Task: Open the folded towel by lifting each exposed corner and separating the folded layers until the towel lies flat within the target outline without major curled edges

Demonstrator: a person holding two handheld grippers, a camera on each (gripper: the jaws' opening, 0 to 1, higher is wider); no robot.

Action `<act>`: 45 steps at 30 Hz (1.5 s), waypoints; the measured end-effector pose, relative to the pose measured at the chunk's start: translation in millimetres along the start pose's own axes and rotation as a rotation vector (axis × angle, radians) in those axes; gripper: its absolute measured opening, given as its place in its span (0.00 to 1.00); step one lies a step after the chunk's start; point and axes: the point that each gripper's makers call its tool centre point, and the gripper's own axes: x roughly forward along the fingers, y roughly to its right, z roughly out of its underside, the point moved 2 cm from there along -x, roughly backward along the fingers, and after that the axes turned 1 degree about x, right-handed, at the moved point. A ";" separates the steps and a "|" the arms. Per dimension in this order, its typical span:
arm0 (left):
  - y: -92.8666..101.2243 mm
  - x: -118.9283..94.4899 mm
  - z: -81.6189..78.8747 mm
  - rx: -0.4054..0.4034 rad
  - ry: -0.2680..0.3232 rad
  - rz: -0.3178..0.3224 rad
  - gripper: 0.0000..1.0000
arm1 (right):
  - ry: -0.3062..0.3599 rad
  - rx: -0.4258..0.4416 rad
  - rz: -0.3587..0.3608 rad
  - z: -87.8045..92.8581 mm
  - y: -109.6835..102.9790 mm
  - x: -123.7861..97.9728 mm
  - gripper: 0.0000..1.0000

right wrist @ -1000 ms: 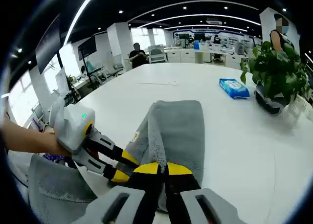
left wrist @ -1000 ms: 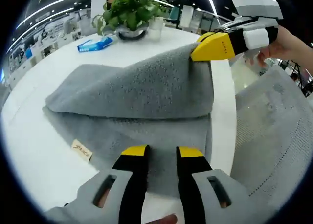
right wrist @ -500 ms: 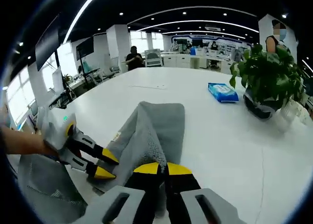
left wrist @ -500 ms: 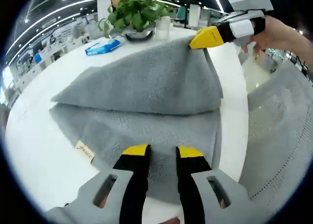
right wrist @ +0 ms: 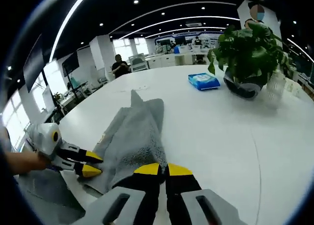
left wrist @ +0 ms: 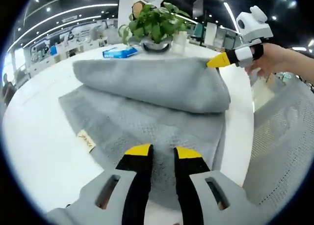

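Observation:
A grey towel (left wrist: 147, 102) lies on the white table (left wrist: 34, 117) with its upper layer folded back into a roll at the far side. My right gripper (left wrist: 222, 62), held by a hand (left wrist: 277, 58), is shut on that upper layer's corner. In the right gripper view the towel (right wrist: 132, 131) runs from the pinched yellow tips (right wrist: 164, 170) back toward the left. My left gripper (left wrist: 163, 154) rests over the lower layer near its front edge, jaws a little apart. It also appears as a left gripper (right wrist: 91, 163) at the towel's edge, tips spread.
A potted plant (left wrist: 154, 21), a small glass (left wrist: 180, 40) and a blue wipes packet (left wrist: 120, 52) stand at the table's far side. A grey mesh chair (left wrist: 287, 136) is off the table's right edge. A beige label (left wrist: 86, 140) sits on the lower layer.
The right gripper has carried the upper layer's corner farther away from the left gripper, uncovering more of the lower layer. The left gripper has stayed on the front edge.

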 end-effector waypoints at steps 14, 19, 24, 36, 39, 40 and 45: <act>-4.4 -2.5 -1.2 0.001 0.004 -0.014 0.12 | -0.022 0.017 0.071 16.5 16.2 -7.4 0.00; -13.9 -5.6 0.5 -0.019 -0.001 -0.039 0.10 | -0.026 0.022 0.137 18.5 31.0 -10.7 0.00; -22.3 -8.0 1.3 -0.054 0.002 -0.077 0.10 | -0.054 0.066 0.183 27.7 43.3 -14.6 0.00; -37.2 -14.7 3.0 -0.028 -0.012 -0.172 0.11 | -0.130 0.045 0.175 40.9 39.9 -10.9 0.00; -41.5 -16.7 3.9 -0.040 -0.012 -0.194 0.11 | -0.148 0.079 0.169 45.7 40.7 -10.6 0.00; -43.9 -17.9 4.2 -0.035 -0.013 -0.206 0.12 | -0.156 0.083 0.166 47.5 40.4 -10.1 0.00; -53.2 -24.4 5.9 -0.012 -0.030 -0.270 0.14 | -0.189 0.077 0.186 52.1 41.7 -11.9 0.00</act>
